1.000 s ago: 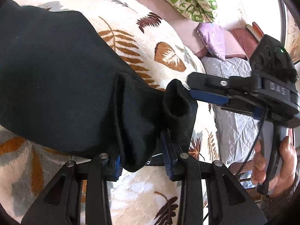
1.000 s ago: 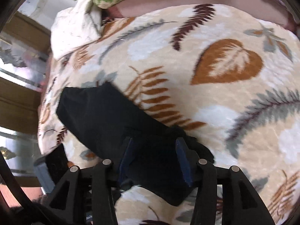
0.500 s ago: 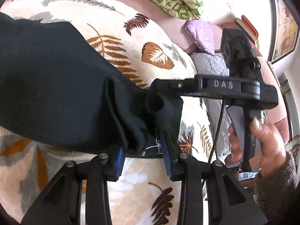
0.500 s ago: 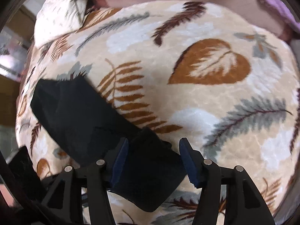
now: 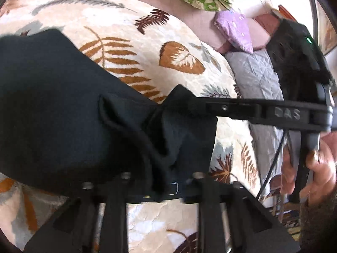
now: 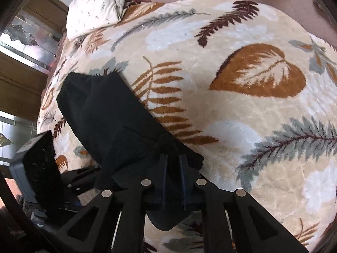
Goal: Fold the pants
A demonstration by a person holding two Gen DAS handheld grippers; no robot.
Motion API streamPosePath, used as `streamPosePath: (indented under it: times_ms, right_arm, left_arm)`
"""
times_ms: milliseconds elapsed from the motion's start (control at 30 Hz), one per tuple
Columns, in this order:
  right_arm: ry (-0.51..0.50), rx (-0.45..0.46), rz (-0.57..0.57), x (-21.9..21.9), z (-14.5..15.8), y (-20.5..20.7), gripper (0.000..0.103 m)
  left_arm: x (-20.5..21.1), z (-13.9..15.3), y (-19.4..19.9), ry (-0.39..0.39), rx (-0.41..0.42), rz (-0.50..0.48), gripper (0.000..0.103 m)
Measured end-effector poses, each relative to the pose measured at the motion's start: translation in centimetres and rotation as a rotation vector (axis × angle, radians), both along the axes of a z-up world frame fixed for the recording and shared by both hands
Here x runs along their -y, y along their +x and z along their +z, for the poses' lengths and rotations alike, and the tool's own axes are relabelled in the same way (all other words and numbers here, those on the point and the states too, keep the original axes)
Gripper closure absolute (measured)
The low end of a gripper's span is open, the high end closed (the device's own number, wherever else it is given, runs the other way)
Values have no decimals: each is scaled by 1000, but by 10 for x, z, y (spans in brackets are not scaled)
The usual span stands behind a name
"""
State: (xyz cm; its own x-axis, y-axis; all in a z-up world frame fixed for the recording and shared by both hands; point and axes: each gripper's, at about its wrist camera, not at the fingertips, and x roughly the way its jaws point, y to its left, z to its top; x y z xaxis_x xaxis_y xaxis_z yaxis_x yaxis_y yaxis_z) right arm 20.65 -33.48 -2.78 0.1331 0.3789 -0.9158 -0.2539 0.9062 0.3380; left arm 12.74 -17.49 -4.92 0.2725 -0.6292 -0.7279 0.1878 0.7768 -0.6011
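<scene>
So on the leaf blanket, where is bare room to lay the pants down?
Free: the blanket right of the black pants, around the brown leaf. Crowded: the near-left edge, where both hand-held grippers (right, left) meet on the cloth.

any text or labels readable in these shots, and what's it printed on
"DAS": raised letters on the black body of the right gripper, seen in the left wrist view; blurred, so the first letter is uncertain.
No other text is readable: none on the black pants, the leaf-print blanket or the left gripper.
</scene>
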Motion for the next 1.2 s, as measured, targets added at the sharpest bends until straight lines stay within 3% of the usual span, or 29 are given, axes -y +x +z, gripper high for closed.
streamPosePath:
  times_ms: [67, 333, 500, 733, 900, 1033, 1200]
  right_arm:
    - [16, 21, 23, -5, 7, -5, 94]
    - [29, 60, 101, -43, 31, -10, 94]
    - [27, 61, 154, -79, 30, -8, 94]
    - [44, 66, 185, -113, 19, 1, 94]
    - [56, 38, 139, -108, -7, 12, 94]
    - [42, 12, 83, -93, -28, 19, 94]
    - [149, 79, 29, -74, 1, 13, 86]
  left_arm:
    - [-8, 0, 1, -37, -22, 27, 93]
    - [-34, 19, -14, -71, 0, 78, 94]
    - [-58, 11, -13, -69, -32, 124, 94]
    - [-86, 8, -7, -35, 4, 176, 94]
    - [-86, -12, 0, 5, -1, 151, 94]
    - [-84, -11, 2, 8, -6, 139, 92]
    - [-91, 2, 0, -1, -5, 111, 92]
